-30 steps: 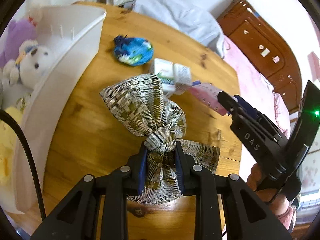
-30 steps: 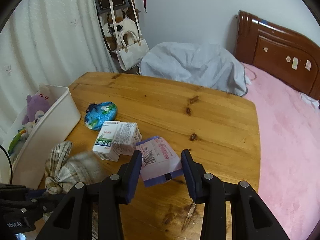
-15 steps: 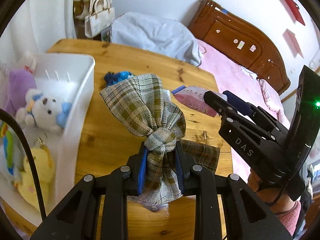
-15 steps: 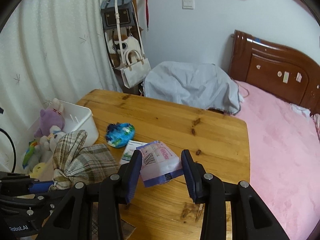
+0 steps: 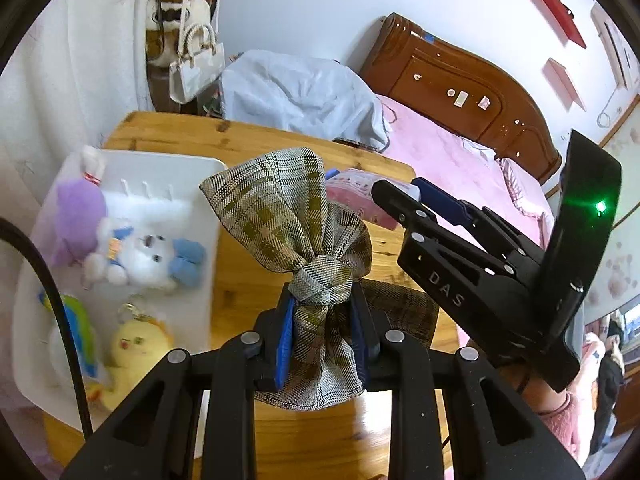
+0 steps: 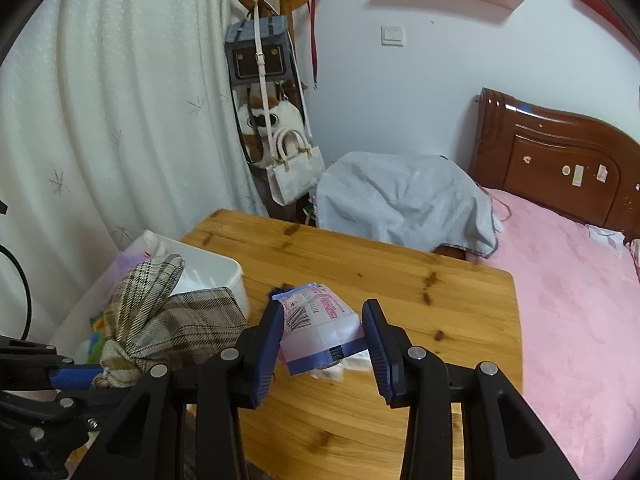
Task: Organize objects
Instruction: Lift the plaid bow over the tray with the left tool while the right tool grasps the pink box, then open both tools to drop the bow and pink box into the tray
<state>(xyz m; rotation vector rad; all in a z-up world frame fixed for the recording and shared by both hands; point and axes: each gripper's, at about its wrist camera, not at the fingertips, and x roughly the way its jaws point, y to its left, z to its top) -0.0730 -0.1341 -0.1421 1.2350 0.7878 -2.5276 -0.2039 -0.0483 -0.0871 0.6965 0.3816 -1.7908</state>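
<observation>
Behind the plaid cloth bow (image 5: 296,236), most of the pink packet (image 5: 356,196) hidden. Under the packet (image 6: 316,320) in the right view, a white thing (image 6: 352,360), too covered to name. Blurred: the stuffed toys (image 5: 140,248) in the white bin (image 5: 208,184). Cut off at the frame edge: a sleeve (image 5: 560,420).

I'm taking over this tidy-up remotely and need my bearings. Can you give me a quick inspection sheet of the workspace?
Surface: wooden table, mostly bare on the bed side.
Job's things: plaid fabric bow lifted off the table; pink packet also lifted; white bin at the table's edge.
Clutter: plush toys inside the bin.
Grippers: left gripper shut on the bow's knot; right gripper shut on the packet.
Cables: black cable crossing in front of the bin.
Surroundings: bed with pink cover, grey cloth draped over something, handbags on a coat stand, curtain.
</observation>
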